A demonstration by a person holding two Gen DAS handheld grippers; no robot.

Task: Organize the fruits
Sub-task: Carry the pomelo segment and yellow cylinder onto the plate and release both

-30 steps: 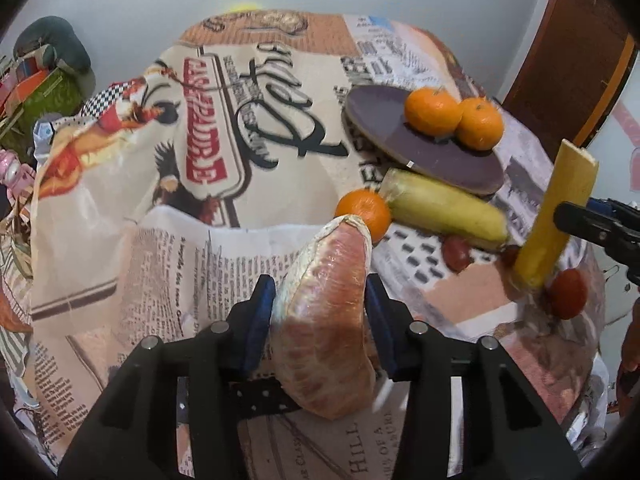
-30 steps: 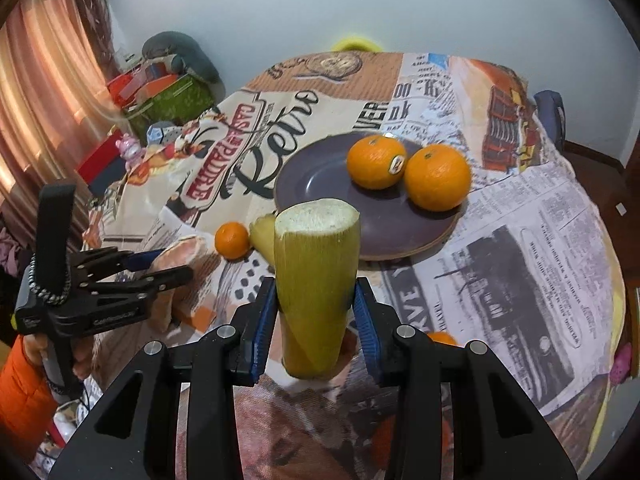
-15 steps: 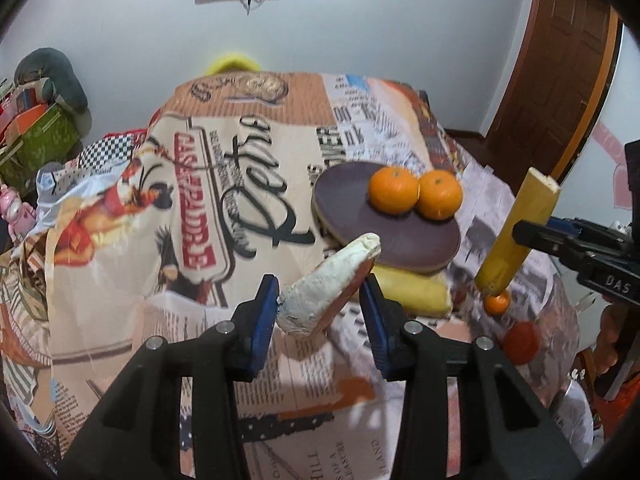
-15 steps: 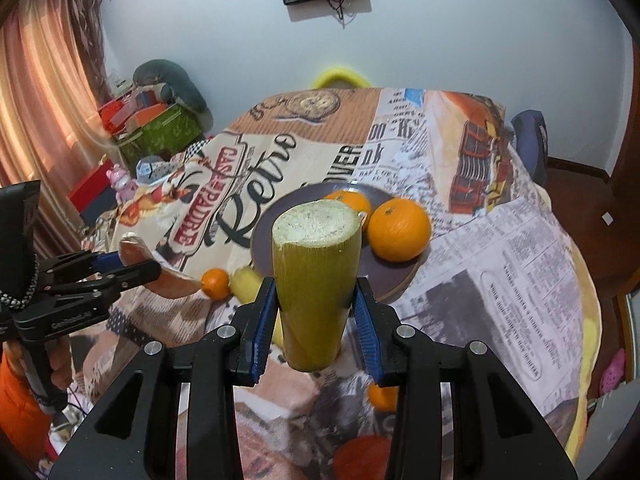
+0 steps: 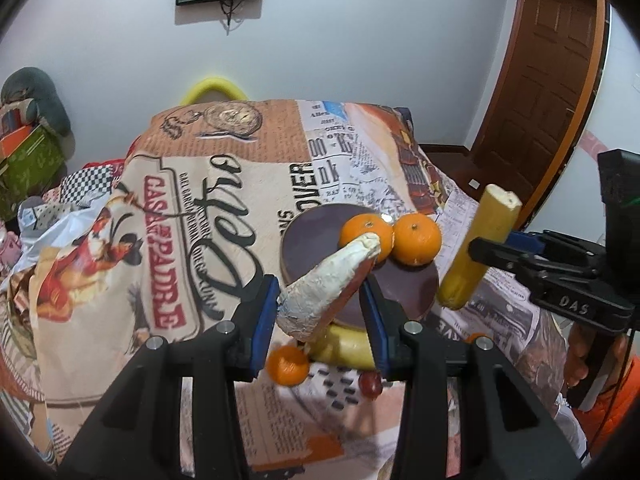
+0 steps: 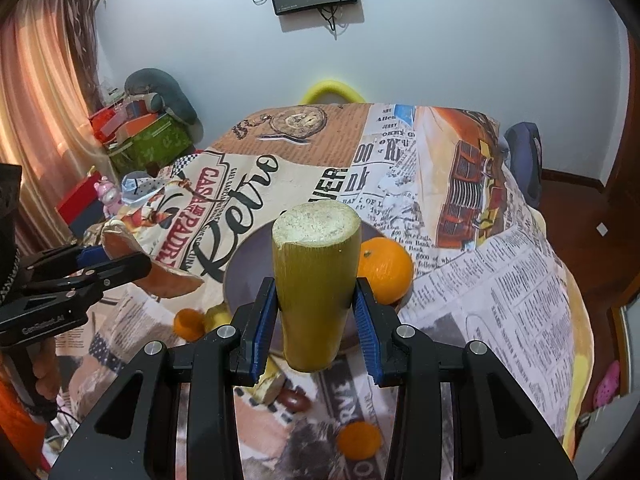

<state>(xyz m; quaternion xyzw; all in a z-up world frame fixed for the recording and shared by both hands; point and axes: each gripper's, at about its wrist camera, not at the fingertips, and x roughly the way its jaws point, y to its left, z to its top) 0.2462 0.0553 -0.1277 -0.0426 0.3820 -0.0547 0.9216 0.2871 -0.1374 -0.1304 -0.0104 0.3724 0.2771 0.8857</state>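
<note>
The left tool pinches a peeled citrus wedge, probably pomelo, between its blue pads; the wedge's white pithy back faces up and its tip points toward the plate. The right tool is pressed onto a cut length of yellow-green sugarcane stalk, held upright with its pale cut end on top. Both pieces are lifted clear of the surface, which is draped in a cloth printed with newspaper text and retro lettering.

In the left wrist view, a dark purple round plate sits on the cloth ahead of the tool, carrying two oranges side by side and touching. Below the plate's near edge lie another yellow stalk piece, a small mandarin just beside it, and a dark red grape-like fruit. The right tool appears at that view's right edge with the stalk tilted, held by a hand in an orange sleeve.

In the right wrist view, the stalk hides most of the plate; one orange shows just right of it. Another small mandarin lies on the cloth near the lower edge. The left tool shows at the left with the wedge's pink flesh visible.
</note>
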